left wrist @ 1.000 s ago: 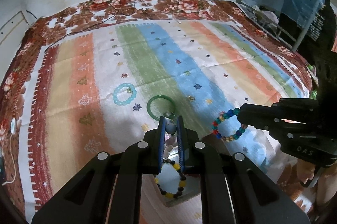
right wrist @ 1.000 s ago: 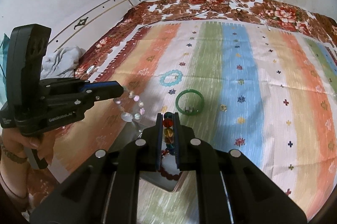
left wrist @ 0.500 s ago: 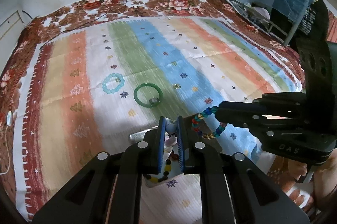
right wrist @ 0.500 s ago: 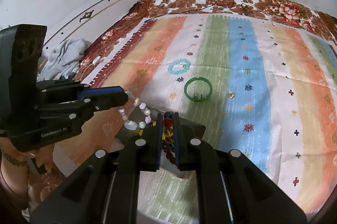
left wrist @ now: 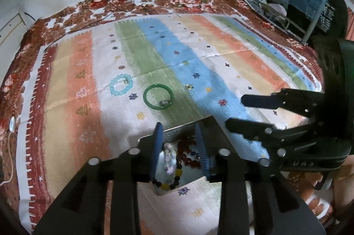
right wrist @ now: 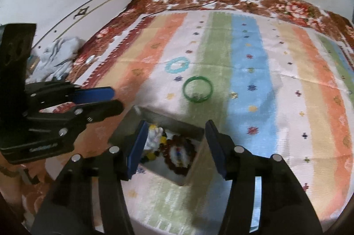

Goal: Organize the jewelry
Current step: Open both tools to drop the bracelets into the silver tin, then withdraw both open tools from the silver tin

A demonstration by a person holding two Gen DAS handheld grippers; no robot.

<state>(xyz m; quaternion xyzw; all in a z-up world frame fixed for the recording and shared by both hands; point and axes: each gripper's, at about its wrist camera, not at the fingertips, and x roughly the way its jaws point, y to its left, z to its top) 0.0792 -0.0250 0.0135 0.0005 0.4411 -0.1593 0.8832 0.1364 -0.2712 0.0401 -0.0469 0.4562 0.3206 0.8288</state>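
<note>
Hovering with jaws apart over the box [right wrist: 194, 134], where several bracelets already lie, both the left gripper [left wrist: 179, 147] and right gripper [right wrist: 176, 147] should lift clear before reaching beyond it for the green bangle [right wrist: 197, 89] and turquoise bracelet [right wrist: 177, 65].

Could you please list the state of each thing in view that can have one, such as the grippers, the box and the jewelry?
Left gripper: open, empty, above the box.
Right gripper: open, empty, above the box.
Grey rectangular metal box: open-topped, holding bracelets.
Dark red beaded bracelet: lying in the box.
White beaded bracelet: heaped in the box.
Green jade bangle: flat on the cloth, outside the box.
Turquoise beaded bracelet: flat on the cloth, outside the box.
</note>
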